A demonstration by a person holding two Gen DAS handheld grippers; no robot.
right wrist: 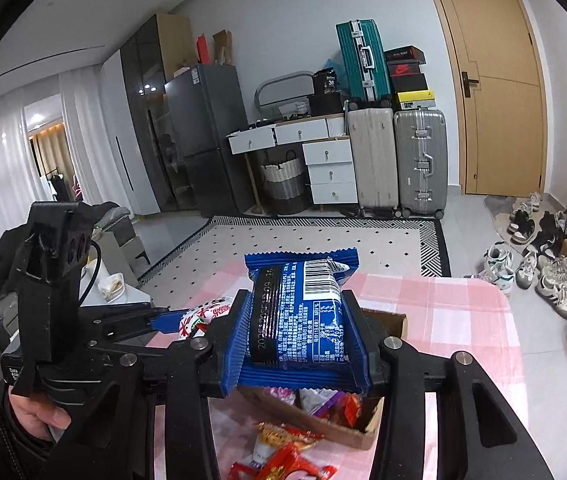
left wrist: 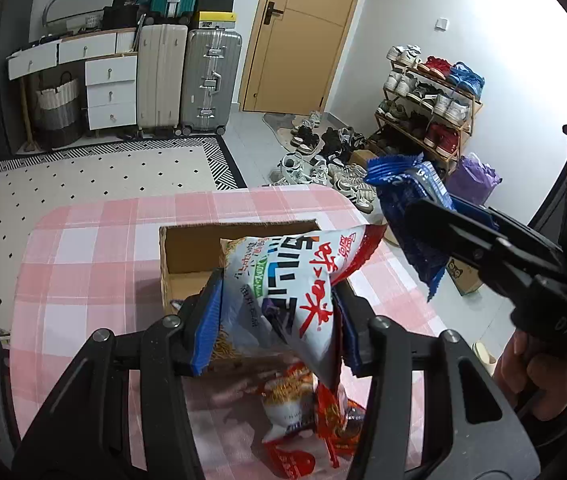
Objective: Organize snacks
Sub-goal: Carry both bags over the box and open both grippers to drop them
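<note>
— Pink checked cloth covers the table in a room of suitcases and shoes. We hold a white-and-red noodle bag, crinkly and puffed, clamped in the left gripper above an open cardboard box.

— To the right, our right gripper is closed on a blue wrapped packet, glossy, flat, with crimped ends. Both are in the air over the table.

— We judge the sorting only partly done: that box looks bare inside, while a second box already holds wrappers.

— Loose red packets lie on the cloth below, waiting.
</note>
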